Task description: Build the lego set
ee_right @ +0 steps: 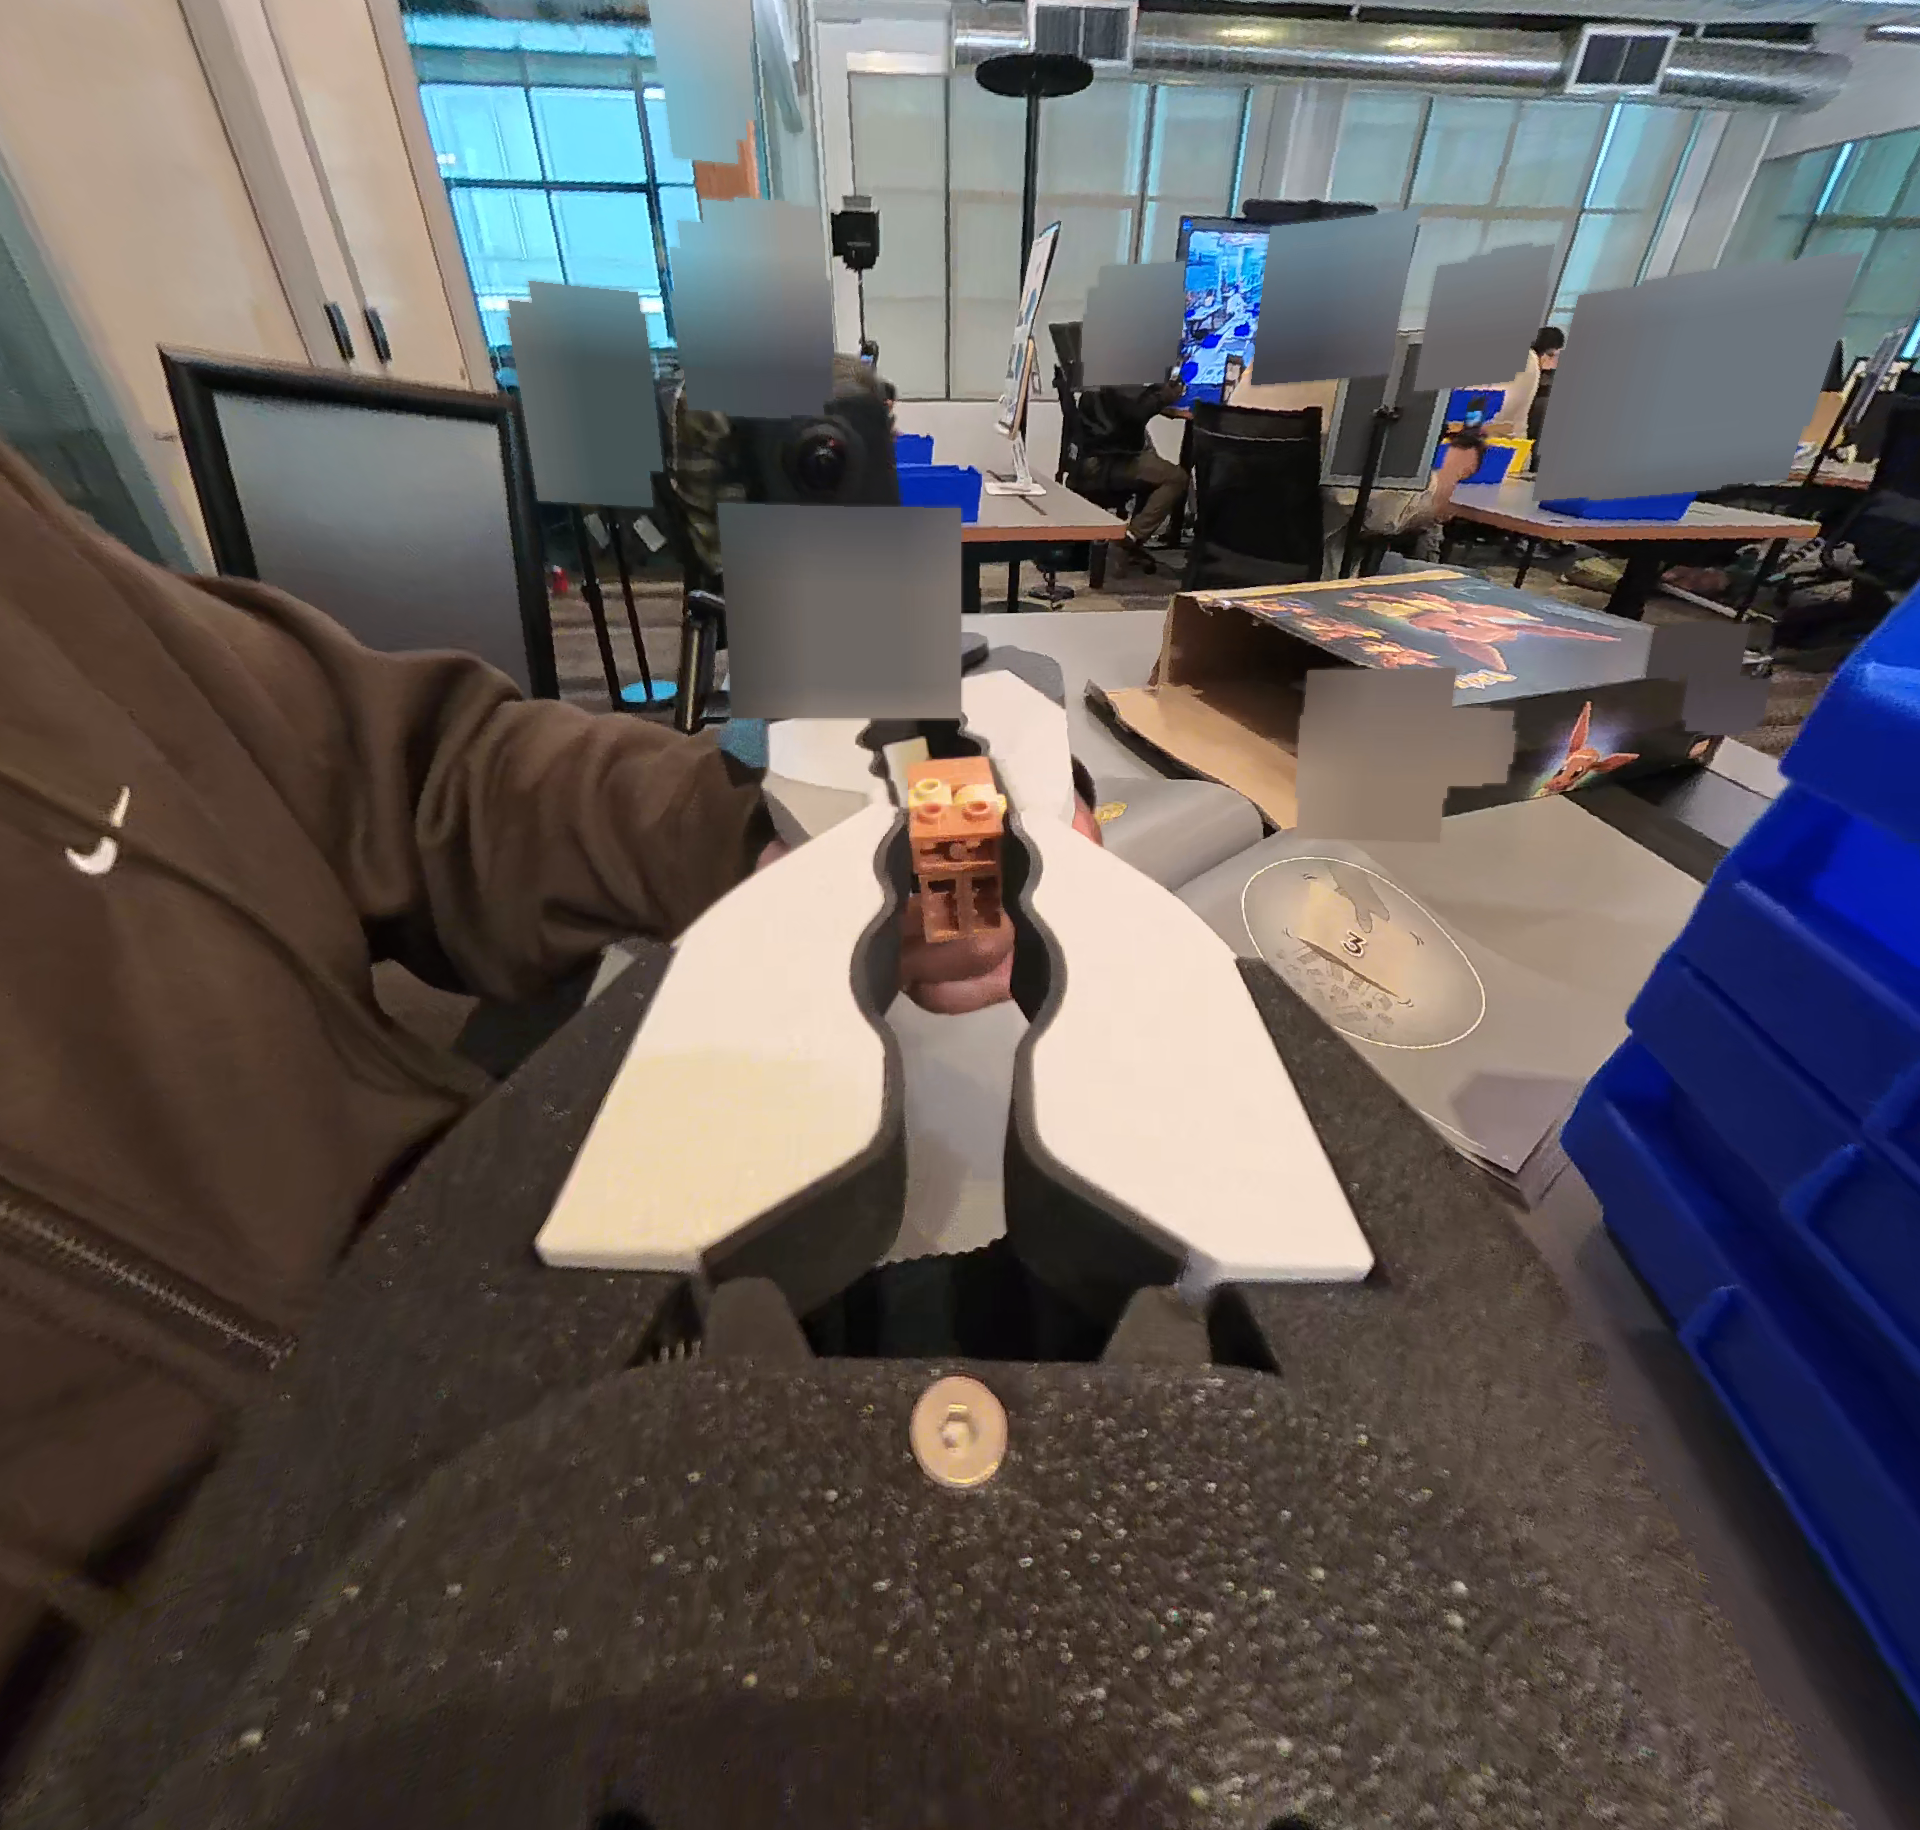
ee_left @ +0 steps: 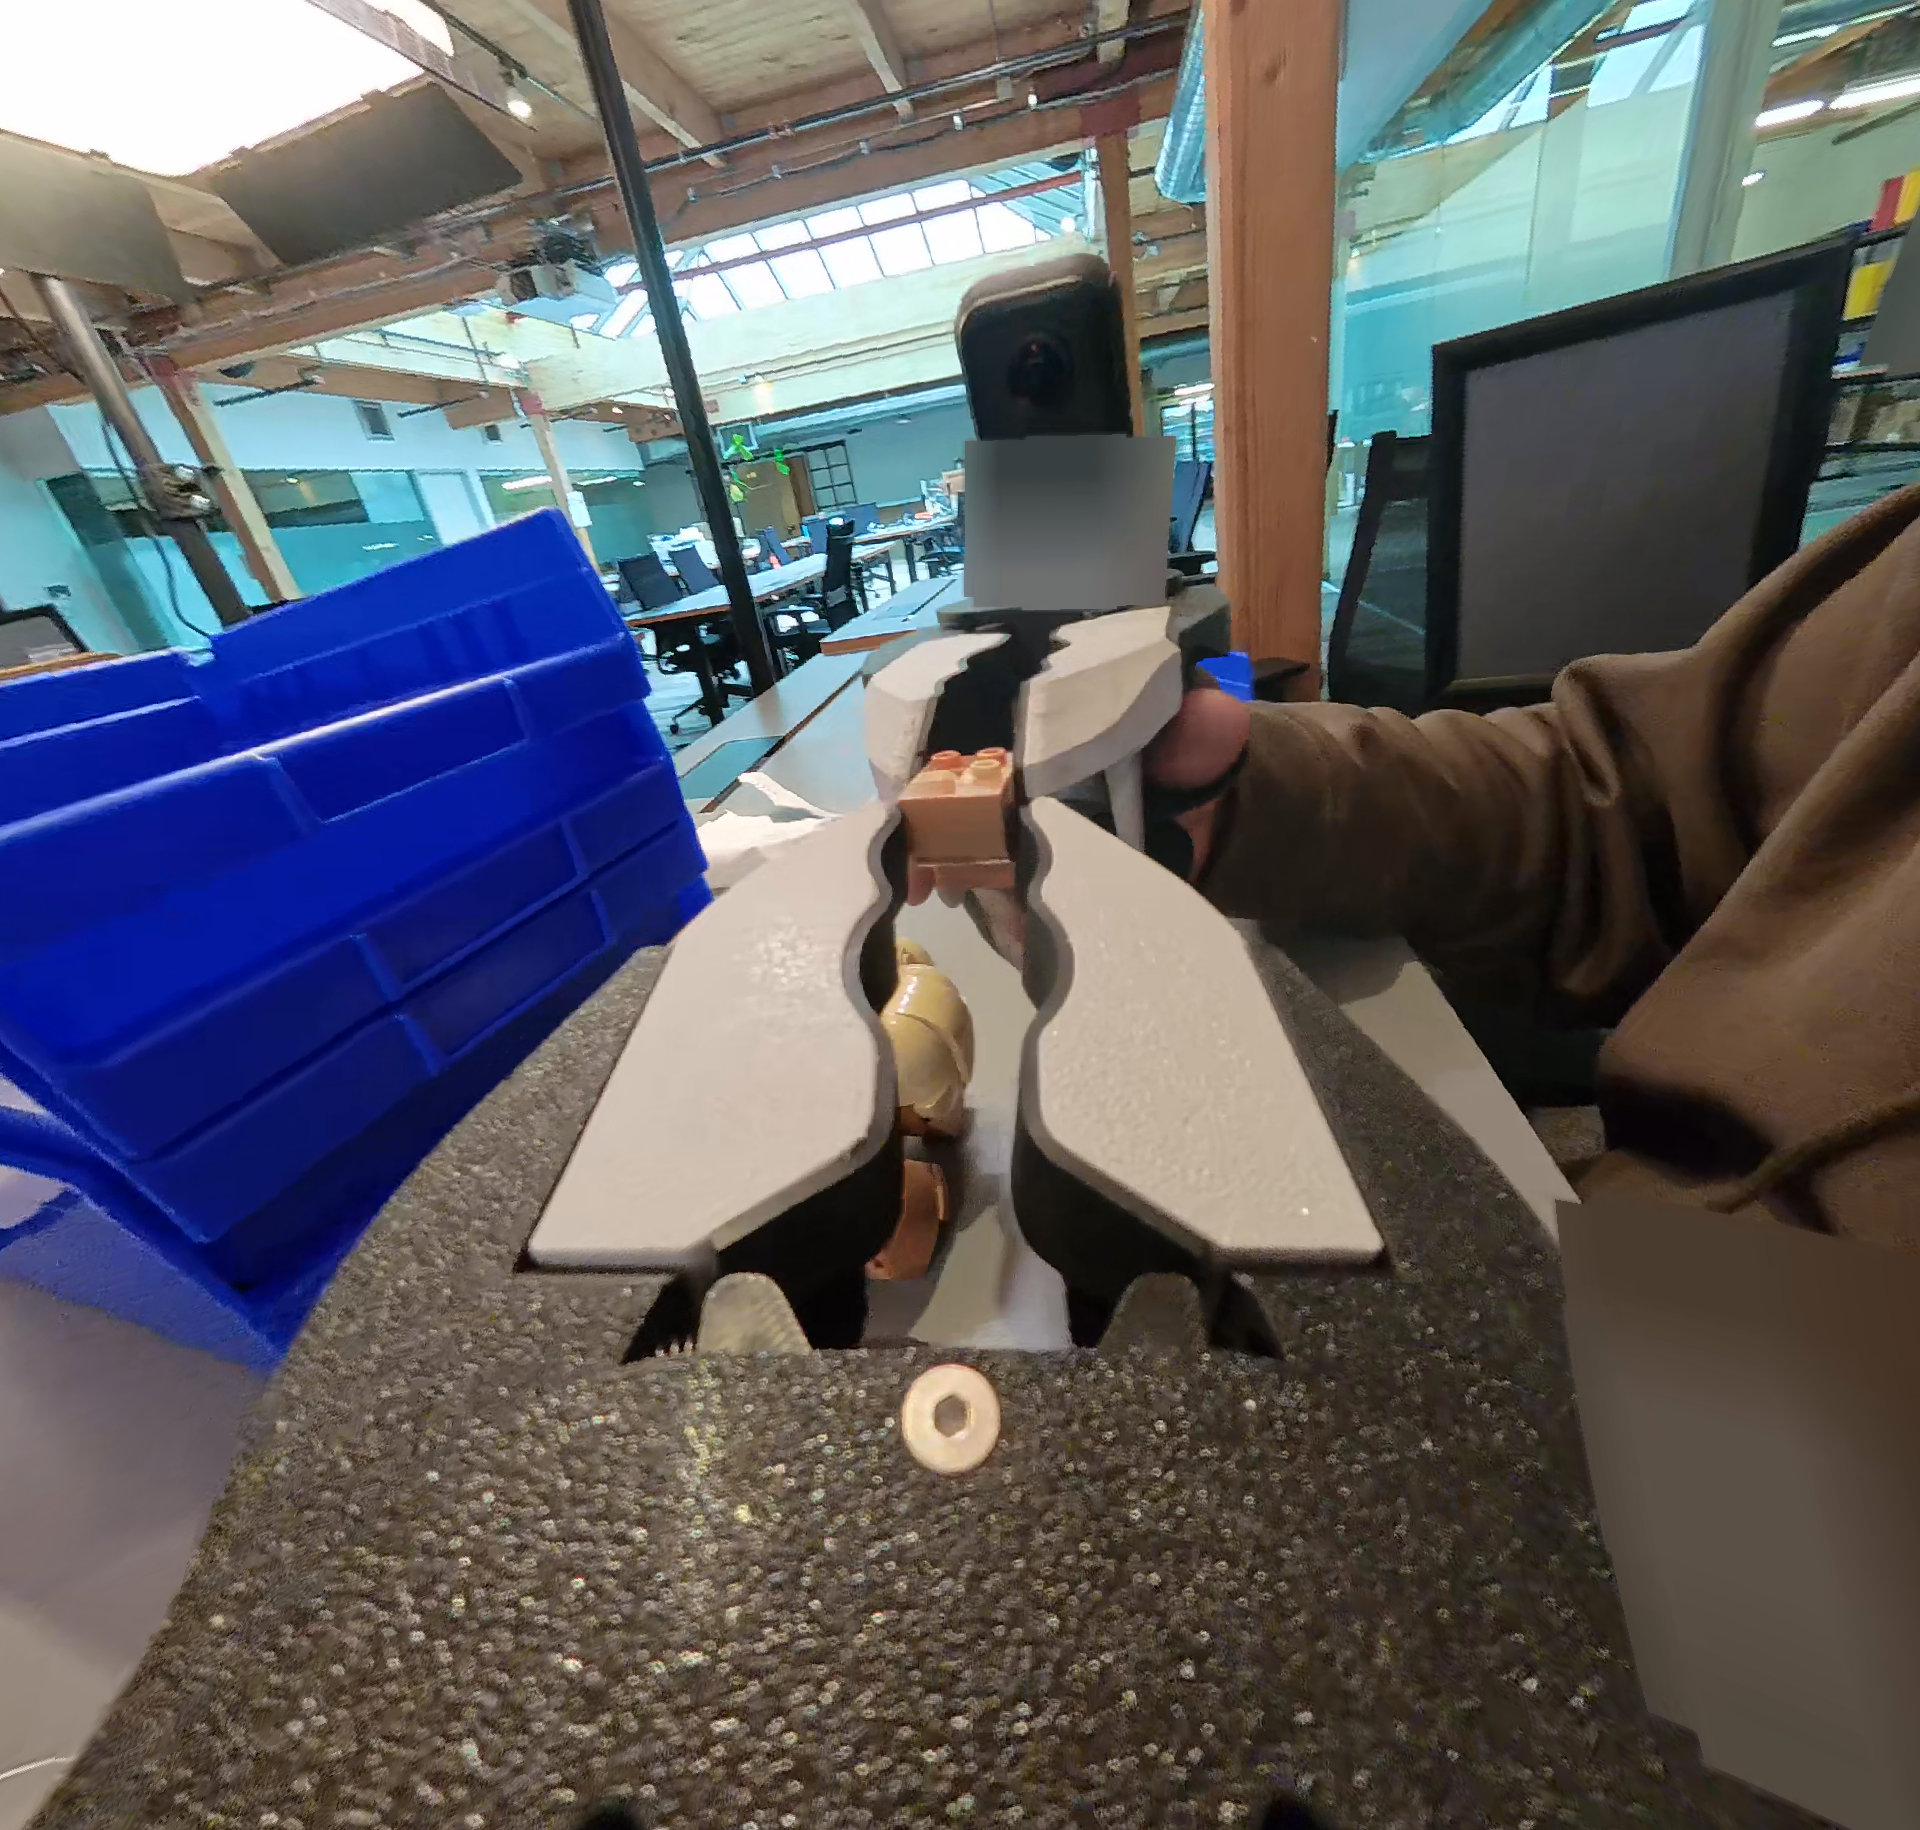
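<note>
Left gripper (ee_left: 961, 824) and right gripper (ee_right: 954, 845) facing tip to tip, fingers of both clenched on small orange brick assembly (ee_left: 958, 812)

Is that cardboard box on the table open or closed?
Open. The cardboard box lies on its side, end flaps spread, brown inside showing.

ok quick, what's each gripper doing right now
left gripper: shut on the orange lego assembly
right gripper: shut on the same orange lego assembly
</note>
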### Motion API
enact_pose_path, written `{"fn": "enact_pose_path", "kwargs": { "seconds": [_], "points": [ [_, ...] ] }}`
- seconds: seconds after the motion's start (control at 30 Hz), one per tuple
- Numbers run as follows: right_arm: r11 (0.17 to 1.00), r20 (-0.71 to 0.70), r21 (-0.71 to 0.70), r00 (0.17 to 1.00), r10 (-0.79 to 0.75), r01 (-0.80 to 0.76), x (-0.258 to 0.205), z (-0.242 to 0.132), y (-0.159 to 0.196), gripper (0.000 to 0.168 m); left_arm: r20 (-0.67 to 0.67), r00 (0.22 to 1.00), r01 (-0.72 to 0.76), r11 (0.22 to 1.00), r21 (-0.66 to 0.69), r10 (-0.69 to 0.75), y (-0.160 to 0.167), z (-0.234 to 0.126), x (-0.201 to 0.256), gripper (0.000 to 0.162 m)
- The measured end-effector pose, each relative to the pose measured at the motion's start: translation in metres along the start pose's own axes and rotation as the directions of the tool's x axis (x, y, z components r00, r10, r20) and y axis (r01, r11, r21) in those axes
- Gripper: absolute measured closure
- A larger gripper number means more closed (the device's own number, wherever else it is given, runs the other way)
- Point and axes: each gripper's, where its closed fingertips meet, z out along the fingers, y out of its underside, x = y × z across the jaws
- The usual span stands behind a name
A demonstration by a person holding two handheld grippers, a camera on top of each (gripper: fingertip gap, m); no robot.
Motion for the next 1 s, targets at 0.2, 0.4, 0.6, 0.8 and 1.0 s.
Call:
{"fn": "enact_pose_path", "kwargs": {
  "seconds": [0.2, 0.4, 0.6, 0.8, 1.0],
  "points": [
    [0.998, 0.052, -0.043, 0.998, -0.032, 0.034, -0.007, -0.004, 0.004, 0.152, -0.079, 0.995, 0.064, 0.998, -0.021, -0.065, 0.003, 0.001, 0.009, 0.145],
    [0.996, 0.100, -0.059, 0.994, -0.055, 0.061, -0.014, -0.006, 0.005, 0.152, -0.145, 0.985, 0.095, 0.995, -0.025, -0.097, 0.003, 0.001, 0.017, 0.145],
    [0.999, 0.113, -0.012, 0.993, -0.044, 0.046, -0.013, -0.015, -0.005, 0.152, -0.148, 0.979, 0.144, 0.989, 0.025, -0.138, -0.007, -0.007, 0.009, 0.145],
    [0.998, 0.094, -0.016, 0.994, -0.052, 0.054, -0.012, -0.012, -0.003, 0.152, -0.138, 0.984, 0.112, 0.994, -0.018, -0.114, -0.001, -0.004, 0.011, 0.145],
    [0.989, 0.047, -0.053, 0.989, -0.138, 0.141, -0.008, -0.016, -0.001, 0.152, -0.177, 0.974, -0.211, 0.841, -0.498, 0.140, 0.076, -0.006, 0.020, 0.144]
  ]
}}
